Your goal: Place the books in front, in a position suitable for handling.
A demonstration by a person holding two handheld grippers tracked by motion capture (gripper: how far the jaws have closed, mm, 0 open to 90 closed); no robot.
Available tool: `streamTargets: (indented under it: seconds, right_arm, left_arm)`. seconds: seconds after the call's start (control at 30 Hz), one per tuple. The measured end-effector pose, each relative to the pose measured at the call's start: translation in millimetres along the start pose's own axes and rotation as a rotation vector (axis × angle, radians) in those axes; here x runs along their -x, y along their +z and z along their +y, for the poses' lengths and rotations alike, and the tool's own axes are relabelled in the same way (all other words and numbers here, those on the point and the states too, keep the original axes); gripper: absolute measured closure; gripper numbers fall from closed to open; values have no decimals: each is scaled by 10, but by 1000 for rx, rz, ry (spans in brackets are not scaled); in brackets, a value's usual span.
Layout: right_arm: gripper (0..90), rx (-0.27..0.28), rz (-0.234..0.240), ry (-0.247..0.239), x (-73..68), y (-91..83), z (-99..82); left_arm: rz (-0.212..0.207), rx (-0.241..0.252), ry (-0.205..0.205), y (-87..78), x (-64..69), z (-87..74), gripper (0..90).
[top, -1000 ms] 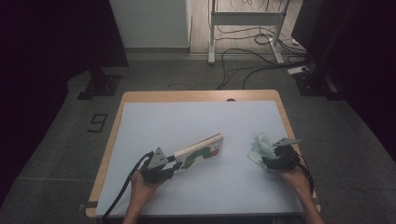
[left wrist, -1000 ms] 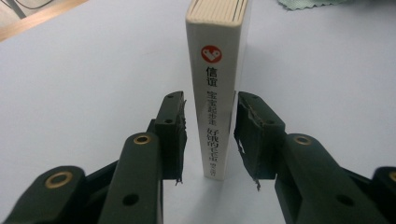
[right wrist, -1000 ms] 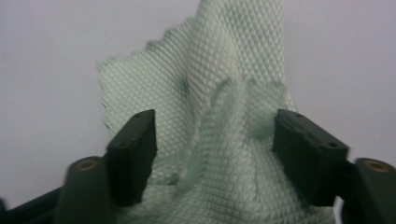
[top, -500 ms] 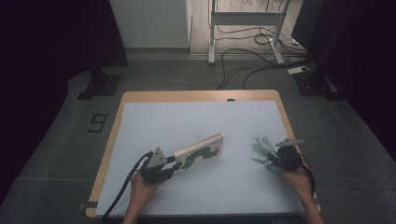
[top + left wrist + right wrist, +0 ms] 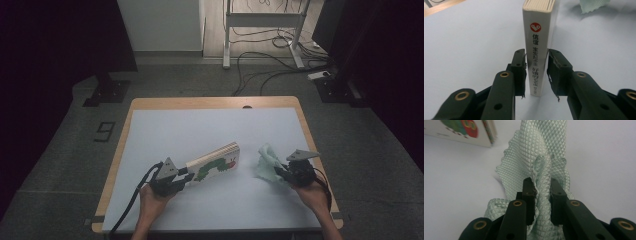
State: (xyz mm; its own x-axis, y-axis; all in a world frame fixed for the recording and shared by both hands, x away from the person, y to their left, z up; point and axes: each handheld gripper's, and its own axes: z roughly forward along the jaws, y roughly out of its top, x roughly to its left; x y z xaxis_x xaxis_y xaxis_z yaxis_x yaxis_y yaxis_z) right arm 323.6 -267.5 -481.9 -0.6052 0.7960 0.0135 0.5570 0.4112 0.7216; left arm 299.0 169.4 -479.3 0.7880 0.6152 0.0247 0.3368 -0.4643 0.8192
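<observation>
**A:** Left gripper view first — what does the left gripper (image 5: pixel 536 75) have?

**B:** A board book (image 5: pixel 539 47), standing on edge on the white table (image 5: pixel 469 45). The spine faces the camera, with a red round logo and dark characters down it. The two black jaws flank the near end of the spine, and they have just been closing on it, the book between them. The left pad sits against the cover; the right one is touching or very nearly so.

**A:** And from the high view?

**B:** The same book (image 5: pixel 216 164) lies slanted near the table's front, caterpillar picture on the cover, its near end in the left gripper (image 5: pixel 186 176). Just beside its far end, not touching, is a pale green cloth (image 5: pixel 268 164).

**A:** The right gripper?

**B:** In the right gripper view its jaws (image 5: pixel 541 195) are clamped on a bunched fold of that quilted cloth (image 5: pixel 544 152) — the rest fans out above and spills below. From above, the right gripper (image 5: pixel 281 172) holds the cloth at its right edge.
</observation>
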Motion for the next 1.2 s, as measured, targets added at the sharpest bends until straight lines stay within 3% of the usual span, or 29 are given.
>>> streamTargets:
  seconds: [0.53,0.83,1.2]
  right_arm:
    - [772,7,149,-121,-458,195,229]
    - [772,-6,231,-203,-790,450,420]
    - [772,-20,292,-287,-1148,739,628]
  left_arm:
    - [5,-4,11,0,3,-2,714]
    - [11,-5,18,2,3,-3,716]
    - [15,-5,29,3,5,-4,718]
